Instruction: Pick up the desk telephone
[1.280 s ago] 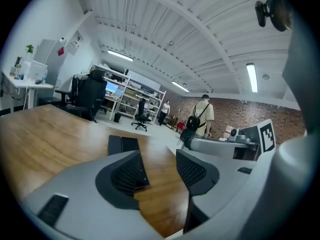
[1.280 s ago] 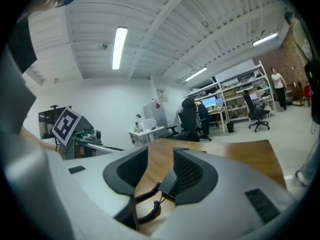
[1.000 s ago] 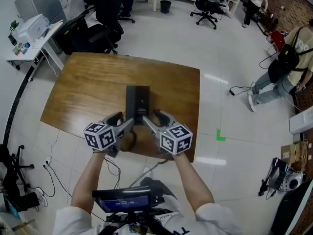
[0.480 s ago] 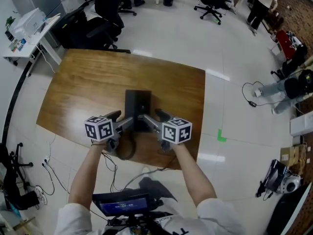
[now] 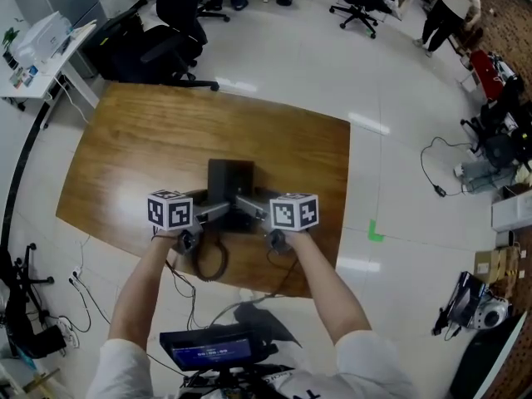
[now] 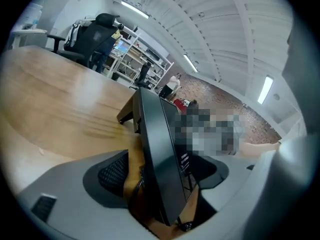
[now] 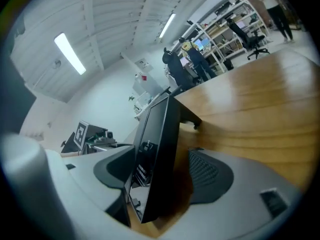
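Office floor, wooden table (image 5: 125, 156): desk telephone (image 5: 230, 174) resting near my edge, not yet lifted. My left gripper (image 5: 212, 213) and right gripper (image 5: 253, 207): jaws just opened wide, each straddling the telephone's near end, unclamped. Outstanding: grip, lift.

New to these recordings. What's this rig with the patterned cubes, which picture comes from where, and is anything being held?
No robot: a person holds a two-jaw gripper in each hand; the patterned cubes belong to them. The head view looks down from the person's head at a wooden table bearing a black desk telephone. The other two views come from cameras riding on the left gripper and right gripper, looking along their jaws. Each gripper has the desk telephone between its jaws, one from either side. The jaws have just been opening and stand apart, not pressing, so nothing is held yet.
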The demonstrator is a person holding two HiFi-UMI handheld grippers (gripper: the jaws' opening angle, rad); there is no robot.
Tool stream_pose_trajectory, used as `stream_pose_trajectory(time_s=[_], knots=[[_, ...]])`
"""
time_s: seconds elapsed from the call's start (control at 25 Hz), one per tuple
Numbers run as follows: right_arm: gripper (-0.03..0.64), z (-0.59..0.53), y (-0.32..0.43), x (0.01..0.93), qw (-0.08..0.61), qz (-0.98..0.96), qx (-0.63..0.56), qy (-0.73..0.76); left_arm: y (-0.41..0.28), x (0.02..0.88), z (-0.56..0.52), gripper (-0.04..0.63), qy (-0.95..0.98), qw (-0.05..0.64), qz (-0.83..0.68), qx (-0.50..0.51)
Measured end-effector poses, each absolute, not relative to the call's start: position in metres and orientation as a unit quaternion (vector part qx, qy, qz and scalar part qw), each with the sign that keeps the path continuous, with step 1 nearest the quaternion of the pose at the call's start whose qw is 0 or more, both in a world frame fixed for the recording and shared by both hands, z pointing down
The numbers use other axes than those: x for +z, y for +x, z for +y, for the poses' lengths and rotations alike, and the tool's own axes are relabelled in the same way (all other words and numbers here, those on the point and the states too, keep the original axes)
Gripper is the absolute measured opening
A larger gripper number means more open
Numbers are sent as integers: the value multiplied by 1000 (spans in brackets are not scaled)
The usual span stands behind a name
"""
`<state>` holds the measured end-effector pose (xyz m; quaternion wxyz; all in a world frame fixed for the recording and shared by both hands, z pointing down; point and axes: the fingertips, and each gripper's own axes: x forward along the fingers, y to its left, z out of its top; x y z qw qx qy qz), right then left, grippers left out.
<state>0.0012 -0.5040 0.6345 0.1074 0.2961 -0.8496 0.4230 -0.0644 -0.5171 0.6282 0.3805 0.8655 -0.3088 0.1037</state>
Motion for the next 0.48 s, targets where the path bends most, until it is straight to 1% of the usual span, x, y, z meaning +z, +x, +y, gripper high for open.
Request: stream_pose_trajectory(time_s=[0.04, 0.12, 0.24, 0.36, 0.44, 0.48], knots=[[333, -506, -1, 636, 103, -847, 431, 294, -62, 630, -518, 380, 866, 386, -300, 103], [334, -508, -6, 637, 100, -846, 439, 286, -58, 634, -516, 411, 866, 400, -282, 100], [334, -515, -11, 637, 96, -845, 449, 274, -49, 634, -515, 410, 871, 409, -253, 99], [334, -518, -20, 638, 113, -848, 450, 257, -40, 633, -515, 410, 877, 409, -230, 106], [334, -518, -27, 639, 125, -851, 445, 247, -33, 636, -512, 407, 881, 395, -221, 136], [334, -518, -29, 640, 129, -852, 443, 246, -28, 640, -510, 386, 885, 382, -217, 156]])
